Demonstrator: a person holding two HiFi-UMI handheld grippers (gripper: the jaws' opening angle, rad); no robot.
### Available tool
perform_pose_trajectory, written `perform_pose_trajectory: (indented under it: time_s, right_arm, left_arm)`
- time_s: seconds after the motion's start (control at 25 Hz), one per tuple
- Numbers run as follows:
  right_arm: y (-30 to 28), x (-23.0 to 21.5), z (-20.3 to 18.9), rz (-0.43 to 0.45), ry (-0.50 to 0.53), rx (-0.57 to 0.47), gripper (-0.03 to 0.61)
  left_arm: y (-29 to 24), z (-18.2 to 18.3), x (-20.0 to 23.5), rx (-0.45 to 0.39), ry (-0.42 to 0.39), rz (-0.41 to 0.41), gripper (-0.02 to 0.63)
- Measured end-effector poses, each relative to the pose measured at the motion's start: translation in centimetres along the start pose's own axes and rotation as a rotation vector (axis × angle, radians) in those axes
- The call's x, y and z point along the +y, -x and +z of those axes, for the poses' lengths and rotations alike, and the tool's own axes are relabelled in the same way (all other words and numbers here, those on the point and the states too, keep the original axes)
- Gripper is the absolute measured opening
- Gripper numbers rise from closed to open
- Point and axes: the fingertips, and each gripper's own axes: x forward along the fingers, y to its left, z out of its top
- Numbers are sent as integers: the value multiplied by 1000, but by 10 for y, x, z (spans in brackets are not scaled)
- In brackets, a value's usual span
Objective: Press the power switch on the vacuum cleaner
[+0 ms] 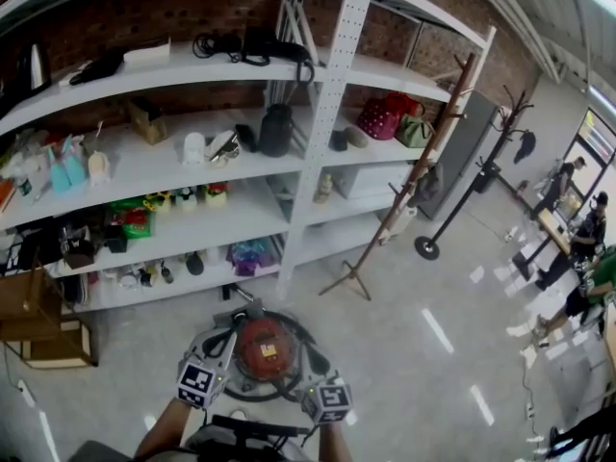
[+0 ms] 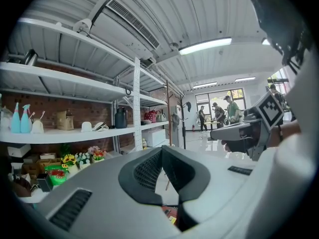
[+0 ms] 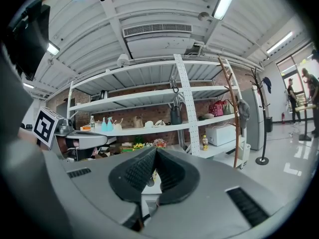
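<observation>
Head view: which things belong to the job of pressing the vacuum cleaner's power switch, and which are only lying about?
For the job:
vacuum cleaner
left gripper, jaws together
right gripper, jaws together

Only lying about:
shelf rack
wooden coat stand
black jug
red bag
spray bottles

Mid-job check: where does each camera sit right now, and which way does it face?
Head view: on the person's head, looking steeply down at the vacuum on the floor and the shelves; forearms, left gripper and right gripper show.
Left gripper view: on the left gripper, facing the shelves; its shut fingers and the right gripper show.
Right gripper view: on the right gripper, facing the shelves; its shut fingers and the left gripper show.
Shared: all three show the black jug.
</observation>
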Motion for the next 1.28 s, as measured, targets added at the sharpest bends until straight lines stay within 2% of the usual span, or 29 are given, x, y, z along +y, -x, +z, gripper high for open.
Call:
perform_pose_trajectory:
  time_s: [0.16,0.68,1.28]
  right_arm:
    - [3,-2,-2,-3,5,6,11]
    - [8,13,-7,27,6,15,11]
    - [13,16,-13,22,5,22,11]
  left_arm:
    - [1,3,5,-13,-16,12,8]
    - [8,1,0,-10,5,16,8]
    - [11,-3,-2,-14,3,11,8]
